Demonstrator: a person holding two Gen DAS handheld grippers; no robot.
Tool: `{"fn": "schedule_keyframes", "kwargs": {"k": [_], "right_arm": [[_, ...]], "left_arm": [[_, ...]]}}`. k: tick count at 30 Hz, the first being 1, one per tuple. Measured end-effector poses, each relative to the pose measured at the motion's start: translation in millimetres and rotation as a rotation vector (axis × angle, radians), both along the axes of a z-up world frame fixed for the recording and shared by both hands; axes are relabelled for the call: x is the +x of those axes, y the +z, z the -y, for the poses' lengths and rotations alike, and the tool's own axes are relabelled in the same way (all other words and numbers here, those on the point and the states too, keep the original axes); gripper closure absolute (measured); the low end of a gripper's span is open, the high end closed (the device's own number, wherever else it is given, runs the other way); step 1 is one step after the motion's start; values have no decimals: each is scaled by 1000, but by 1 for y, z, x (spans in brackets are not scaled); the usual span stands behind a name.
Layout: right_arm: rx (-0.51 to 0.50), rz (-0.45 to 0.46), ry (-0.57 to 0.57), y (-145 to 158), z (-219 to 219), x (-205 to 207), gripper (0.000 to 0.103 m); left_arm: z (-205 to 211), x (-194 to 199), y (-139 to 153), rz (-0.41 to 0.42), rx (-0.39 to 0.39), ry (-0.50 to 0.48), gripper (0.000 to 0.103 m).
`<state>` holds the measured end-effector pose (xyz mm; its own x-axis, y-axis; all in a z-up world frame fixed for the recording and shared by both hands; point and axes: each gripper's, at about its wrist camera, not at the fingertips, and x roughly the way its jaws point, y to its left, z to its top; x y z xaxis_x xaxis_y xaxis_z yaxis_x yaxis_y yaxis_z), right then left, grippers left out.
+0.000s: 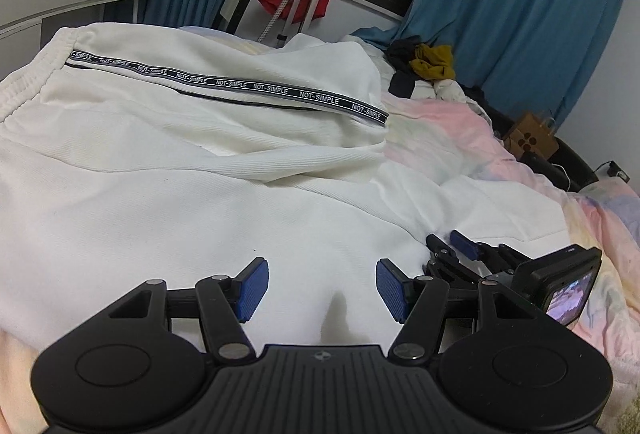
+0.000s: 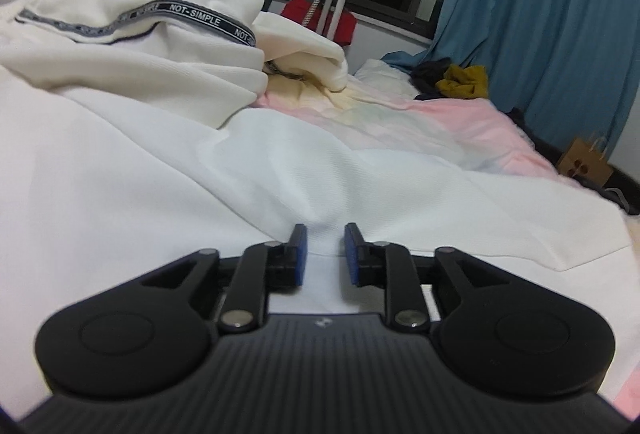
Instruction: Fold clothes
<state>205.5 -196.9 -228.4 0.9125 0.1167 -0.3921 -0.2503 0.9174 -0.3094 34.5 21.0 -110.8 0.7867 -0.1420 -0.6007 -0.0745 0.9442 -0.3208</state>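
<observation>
L gripper [image 1: 322, 288] held wide, above white garment [image 1: 200, 194] | R gripper [image 2: 323, 254] narrowed w/ a fold between pads, contact seemingly light

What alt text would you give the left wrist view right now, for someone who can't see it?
The left gripper, jaws open and empty, sits low over white trousers with a black NOT-SIMPLE stripe, spread on a pastel bedspread. The right gripper rests on the cloth just to its right; blue curtains hang behind.

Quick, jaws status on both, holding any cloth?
Left gripper: open wide over the white garment, holding nothing.
Right gripper: jaws partly open with a ridge of white garment between them, not clamped.
</observation>
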Motion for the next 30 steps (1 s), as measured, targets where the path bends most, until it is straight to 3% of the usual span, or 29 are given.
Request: {"fn": "schedule_keyframes", "kwargs": {"k": [3, 4, 6, 15, 24, 26, 28, 30], "right_arm": [[-26, 30, -77, 0, 0, 1, 43], [-38, 44, -120, 0, 1, 1, 26], [-37, 53, -184, 1, 5, 3, 13], [36, 6, -185, 2, 20, 13, 12], [47, -3, -187, 2, 19, 11, 11], [49, -6, -196, 2, 20, 11, 9], [56, -11, -209, 2, 22, 12, 0], [78, -25, -219, 2, 26, 14, 0]], "left_arm": [[-2, 1, -1, -7, -9, 8, 41], [-2, 2, -2, -8, -12, 8, 41], [-2, 2, -3, -11, -14, 9, 41], [2, 5, -6, -19, -6, -4, 41], [3, 0, -3, -12, -73, -41, 40], [6, -1, -2, -12, -88, -51, 40], [9, -1, -3, -17, -91, -61, 40], [13, 1, -5, -27, -87, -71, 40]]}}
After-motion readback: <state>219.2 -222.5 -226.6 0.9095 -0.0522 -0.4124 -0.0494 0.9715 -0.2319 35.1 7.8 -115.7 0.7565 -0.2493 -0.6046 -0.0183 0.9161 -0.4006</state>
